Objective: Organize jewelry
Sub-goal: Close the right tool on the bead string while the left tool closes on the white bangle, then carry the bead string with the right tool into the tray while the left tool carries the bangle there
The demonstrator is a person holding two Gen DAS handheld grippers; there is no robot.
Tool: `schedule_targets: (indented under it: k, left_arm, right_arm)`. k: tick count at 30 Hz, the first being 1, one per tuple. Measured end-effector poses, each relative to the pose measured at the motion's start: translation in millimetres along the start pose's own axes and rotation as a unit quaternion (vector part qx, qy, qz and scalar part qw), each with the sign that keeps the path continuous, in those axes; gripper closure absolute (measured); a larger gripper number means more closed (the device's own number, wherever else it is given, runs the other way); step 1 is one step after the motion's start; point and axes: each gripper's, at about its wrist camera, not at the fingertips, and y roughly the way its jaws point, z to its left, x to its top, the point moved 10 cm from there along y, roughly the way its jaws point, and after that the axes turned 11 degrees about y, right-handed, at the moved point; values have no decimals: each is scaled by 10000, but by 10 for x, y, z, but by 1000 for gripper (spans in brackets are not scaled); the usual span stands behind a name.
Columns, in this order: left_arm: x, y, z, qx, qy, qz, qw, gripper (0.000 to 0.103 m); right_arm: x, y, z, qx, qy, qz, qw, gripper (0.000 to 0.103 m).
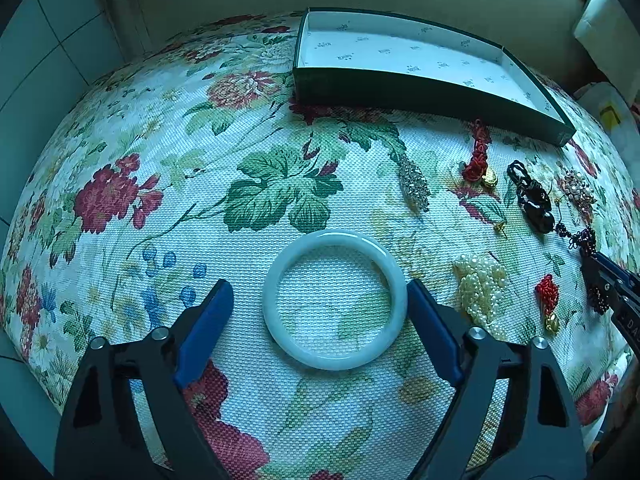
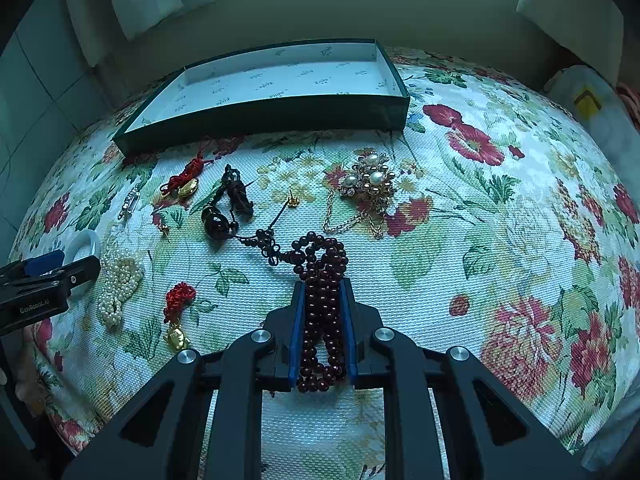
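Note:
A pale jade bangle [image 1: 334, 300] lies flat on the floral cloth. My left gripper [image 1: 320, 290] is open, its blue fingers on either side of the bangle; the right finger touches its rim. My right gripper [image 2: 323, 292] is shut on a dark red bead bracelet [image 2: 322, 280], whose strands run between the pads and spill out ahead onto the cloth. The bangle also shows in the right wrist view [image 2: 86, 242], partly behind the left gripper [image 2: 44, 276].
An open green box [image 1: 420, 92] with white lining stands at the far edge, also in the right wrist view [image 2: 264, 114]. On the cloth lie a pearl string [image 2: 118, 284], two red knot charms [image 2: 178, 308] [image 2: 184, 178], a black pendant [image 2: 218, 216], a pearl brooch [image 2: 370, 184] and a rhinestone clip [image 1: 414, 184].

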Motion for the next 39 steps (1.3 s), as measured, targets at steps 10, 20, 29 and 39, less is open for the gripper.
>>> schedule_targets:
  k: [10, 20, 29, 39]
  left_arm:
    - [-23, -69, -77, -116, 121, -93, 9998, 33]
    - [27, -167, -77, -76, 158, -223, 9996, 33]
    - [75, -199, -66, -41, 161, -271, 9995, 33]
    - [96, -203, -41, -45, 145, -300, 9994, 33]
  right_arm:
    - [4, 0, 0, 28, 34, -1, 10000, 86]
    - [32, -49, 29, 112, 70, -60, 9999, 91]
    - [39, -58, 13, 166, 118, -69, 9998, 93]
    - [100, -115, -3, 192, 183, -176, 9995, 97]
